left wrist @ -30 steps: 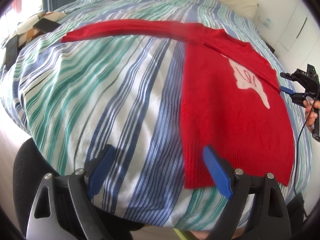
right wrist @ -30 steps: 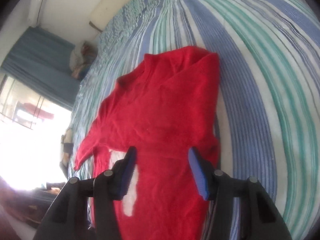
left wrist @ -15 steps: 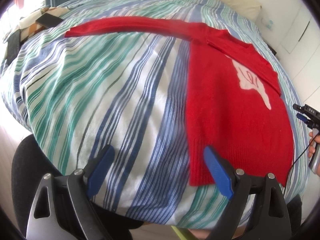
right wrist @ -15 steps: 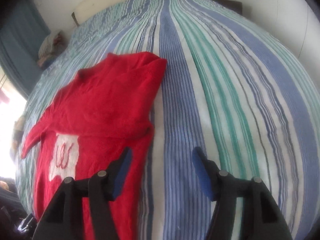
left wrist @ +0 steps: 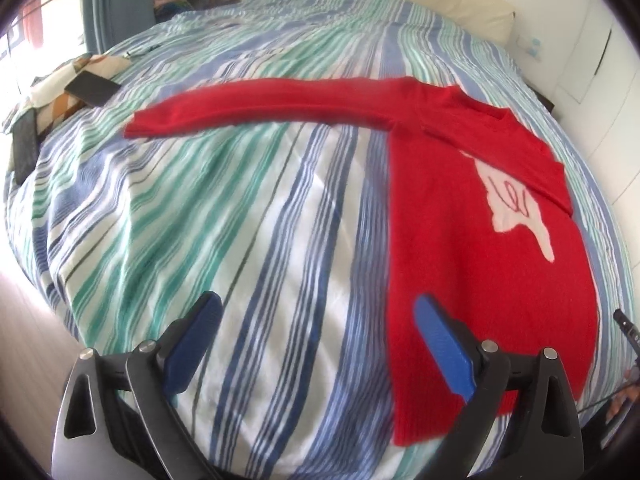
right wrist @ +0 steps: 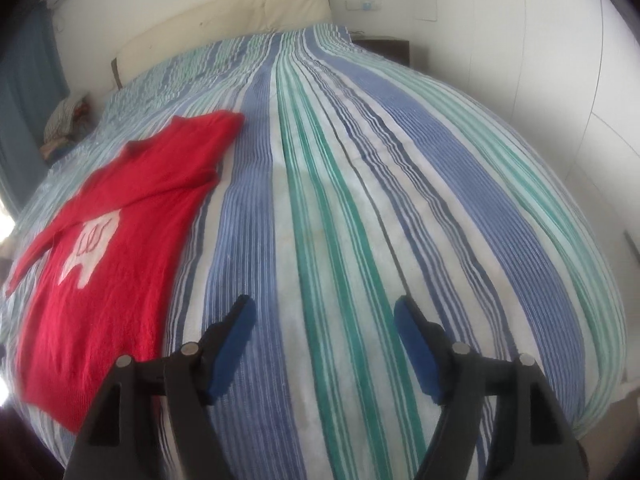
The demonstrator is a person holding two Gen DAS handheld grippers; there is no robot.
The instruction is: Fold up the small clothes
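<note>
A red knit sweater (left wrist: 476,216) with a white motif lies flat on the striped bed. One sleeve (left wrist: 264,106) stretches out to the left; the other is folded across the chest. My left gripper (left wrist: 320,320) is open and empty above the bed, its right finger over the sweater's hem. In the right wrist view the sweater (right wrist: 116,216) lies at the left. My right gripper (right wrist: 324,320) is open and empty over bare bedcover, to the right of the sweater.
The bed (right wrist: 400,184) has a blue, green and white striped cover. Two dark phones (left wrist: 94,88) lie on a patterned cloth at its left edge. A cream headboard (right wrist: 224,20) and a dark nightstand (right wrist: 384,48) stand at the far end. White wardrobe doors line the right wall.
My right gripper has swung away from over the sweater to the bare bedcover at its right. My left gripper has shifted a little; the sweater has not moved.
</note>
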